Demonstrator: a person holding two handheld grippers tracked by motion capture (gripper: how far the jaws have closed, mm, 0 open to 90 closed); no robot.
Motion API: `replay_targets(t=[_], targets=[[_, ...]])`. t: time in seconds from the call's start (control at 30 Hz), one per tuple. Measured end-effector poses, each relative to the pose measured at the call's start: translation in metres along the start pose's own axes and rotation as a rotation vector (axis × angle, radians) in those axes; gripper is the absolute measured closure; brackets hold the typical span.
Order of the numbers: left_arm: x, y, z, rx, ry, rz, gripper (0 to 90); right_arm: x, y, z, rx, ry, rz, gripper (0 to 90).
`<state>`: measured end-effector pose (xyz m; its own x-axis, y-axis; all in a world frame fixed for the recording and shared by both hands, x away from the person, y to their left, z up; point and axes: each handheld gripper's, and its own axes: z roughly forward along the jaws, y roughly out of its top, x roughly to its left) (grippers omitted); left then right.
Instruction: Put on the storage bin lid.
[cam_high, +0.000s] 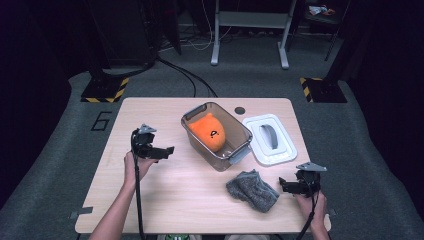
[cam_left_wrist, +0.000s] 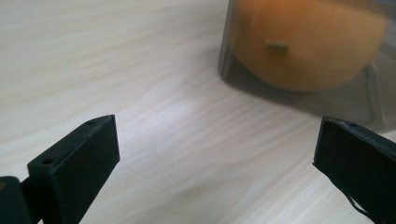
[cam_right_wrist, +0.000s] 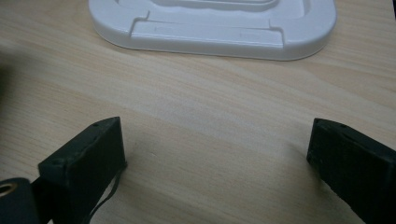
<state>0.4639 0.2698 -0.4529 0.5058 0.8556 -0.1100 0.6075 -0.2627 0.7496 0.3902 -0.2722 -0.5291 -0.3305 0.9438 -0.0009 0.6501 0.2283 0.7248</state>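
An orange plush toy (cam_high: 209, 131) lies inside a clear grey storage box (cam_high: 235, 129) at the table's middle. Through the box wall (cam_left_wrist: 233, 70) the left gripper view shows the orange plush toy (cam_left_wrist: 317, 42) close ahead. My left gripper (cam_high: 169, 150) hovers left of the box, open with nothing between its jaws; in its own view the gripper (cam_left_wrist: 215, 154) has bare wood between them. The white lid (cam_high: 270, 138) with a grey handle lies right of the box. My right gripper (cam_high: 282, 184) stands open near the front right, facing the lid (cam_right_wrist: 215, 25); the gripper (cam_right_wrist: 217, 158) holds nothing.
A grey knitted cloth (cam_high: 252, 190) lies crumpled at the front, just left of the right gripper. A small dark round hole (cam_high: 239, 110) sits near the table's far edge. Bare wood stretches across the left and front of the table (cam_high: 165, 200).
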Motion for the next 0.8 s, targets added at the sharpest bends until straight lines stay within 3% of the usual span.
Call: replay_targets(t=[0.13, 0.2, 0.27, 0.3, 0.37, 0.43, 0.47, 0.57, 0.63, 0.7, 0.73, 0.77, 0.8], targets=[[0.004, -0.019, 0.007, 0.023, 0.009, -0.025, 0.1, -0.001, 0.0, 0.0, 0.004, 0.003, -0.006, 3.2], [0.006, -0.031, 0.013, 0.066, 0.007, -0.018, 0.1, 0.0, 0.0, 0.0, 0.006, 0.008, 0.005, 3.2], [0.005, -0.045, 0.017, 0.065, 0.019, -0.041, 0.1, 0.0, 0.001, 0.0, -0.001, 0.01, 0.001, 3.2], [0.005, -0.05, 0.019, 0.063, 0.022, -0.05, 0.1, -0.001, 0.0, 0.0, 0.0, 0.028, -0.03, 3.1], [0.007, -0.058, 0.022, 0.074, 0.033, -0.045, 0.1, 0.0, 0.0, 0.0, 0.001, 0.044, -0.048, 3.0], [0.009, -0.065, 0.025, 0.078, 0.028, -0.058, 0.0, 0.002, 0.001, 0.0, 0.006, 0.045, -0.042, 2.2], [0.01, -0.069, 0.027, 0.079, 0.054, -0.036, 0.0, 0.003, 0.001, 0.001, 0.007, 0.043, -0.038, 2.2], [0.01, -0.072, 0.027, 0.066, 0.062, -0.025, 0.0, 0.004, 0.001, 0.001, 0.006, 0.049, -0.042, 1.9], [0.009, -0.073, 0.028, 0.06, 0.087, 0.005, 0.0, 0.004, 0.001, 0.002, 0.007, 0.049, -0.042, 1.9], [0.01, -0.074, 0.029, 0.035, 0.087, -0.011, 0.0, 0.004, 0.001, 0.001, 0.007, 0.051, -0.046, 1.9], [0.008, -0.076, 0.03, 0.04, 0.114, 0.024, 0.0, 0.003, 0.001, 0.0, 0.013, 0.061, -0.052, 1.9], [0.008, -0.076, 0.03, 0.04, 0.114, 0.024, 0.0, 0.003, 0.001, 0.0, 0.013, 0.061, -0.052, 1.9], [0.005, -0.076, 0.03, 0.054, 0.109, 0.071, 0.0, 0.003, 0.001, 0.001, 0.015, 0.065, -0.058, 1.8]])
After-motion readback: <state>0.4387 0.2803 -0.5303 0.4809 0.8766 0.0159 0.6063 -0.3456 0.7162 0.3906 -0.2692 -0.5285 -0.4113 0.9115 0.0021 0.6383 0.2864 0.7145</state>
